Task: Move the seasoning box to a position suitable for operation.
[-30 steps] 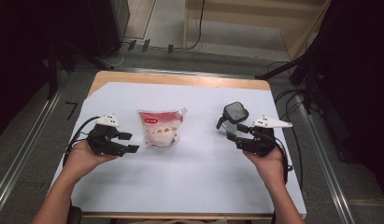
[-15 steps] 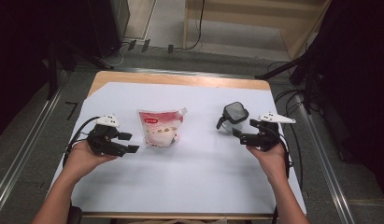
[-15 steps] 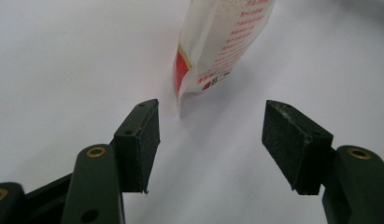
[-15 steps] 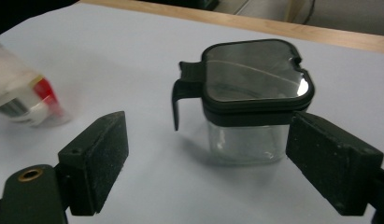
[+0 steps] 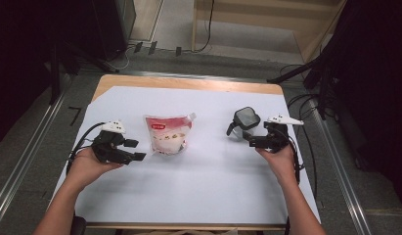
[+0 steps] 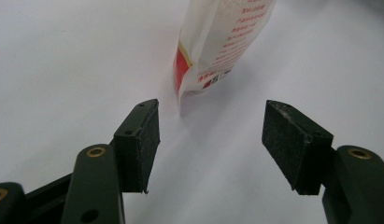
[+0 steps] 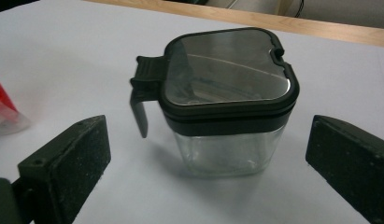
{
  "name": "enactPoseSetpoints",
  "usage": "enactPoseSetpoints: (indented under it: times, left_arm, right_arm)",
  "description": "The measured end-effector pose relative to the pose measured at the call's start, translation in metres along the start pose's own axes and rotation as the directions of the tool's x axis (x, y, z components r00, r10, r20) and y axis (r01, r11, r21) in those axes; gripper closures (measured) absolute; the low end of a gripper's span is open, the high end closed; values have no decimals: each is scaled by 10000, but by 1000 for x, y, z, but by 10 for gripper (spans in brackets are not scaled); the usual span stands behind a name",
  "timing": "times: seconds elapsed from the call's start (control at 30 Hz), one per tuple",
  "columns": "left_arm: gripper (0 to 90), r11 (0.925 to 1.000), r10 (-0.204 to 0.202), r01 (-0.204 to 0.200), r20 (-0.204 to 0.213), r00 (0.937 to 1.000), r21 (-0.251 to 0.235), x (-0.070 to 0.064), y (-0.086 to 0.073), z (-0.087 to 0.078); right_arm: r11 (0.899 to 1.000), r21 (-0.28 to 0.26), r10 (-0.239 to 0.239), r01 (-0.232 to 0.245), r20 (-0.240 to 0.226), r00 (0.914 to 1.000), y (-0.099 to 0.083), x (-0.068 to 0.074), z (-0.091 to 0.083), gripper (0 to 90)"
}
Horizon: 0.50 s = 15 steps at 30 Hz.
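A spouted food pouch (image 5: pixel 168 134) with a red label lies flat on the white sheet, left of centre. A clear square jar (image 5: pixel 246 120) with a black hinged lid and handle stands right of centre. My left gripper (image 5: pixel 136 150) is open just left of the pouch, nothing between its pads; in the left gripper view the pouch (image 6: pixel 222 42) lies just beyond the open left gripper (image 6: pixel 210 123). My right gripper (image 5: pixel 247 138) is open right beside the jar on the near side. In the right gripper view the jar (image 7: pixel 227 107) stands between and just past the open right gripper (image 7: pixel 210 151), untouched.
The white sheet (image 5: pixel 203 186) covers most of a wooden table, with a bare wooden strip (image 5: pixel 189 84) along the far edge. Cables (image 5: pixel 306 147) trail off the table's right side. Metal rails run along the floor on both sides.
My right gripper has edged forward, closer to the jar. The left gripper, pouch and jar have stayed put.
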<state>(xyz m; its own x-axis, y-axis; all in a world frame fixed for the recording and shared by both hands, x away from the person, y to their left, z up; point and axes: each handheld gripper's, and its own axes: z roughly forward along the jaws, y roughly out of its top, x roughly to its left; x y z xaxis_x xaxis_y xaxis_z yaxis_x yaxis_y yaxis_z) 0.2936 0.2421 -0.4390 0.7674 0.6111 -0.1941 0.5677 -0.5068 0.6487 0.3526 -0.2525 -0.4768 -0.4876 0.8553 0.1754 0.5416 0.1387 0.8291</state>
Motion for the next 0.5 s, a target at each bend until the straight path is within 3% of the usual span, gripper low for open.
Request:
enactPoseSetpoints:
  times: [0.2, 0.5]
  left_arm:
    - [379, 10000, -50, 50, 0, 10000, 14, 1, -1, 0]
    - [378, 9999, -91, 92, -66, 9999, 78, 1, -2, 0]
  right_arm:
    - [9995, 311, -92, 83, 274, 9996, -1, -9, 16, 0]
    - [9983, 533, -255, 244, 207, 9995, 0, -15, 40, 0]
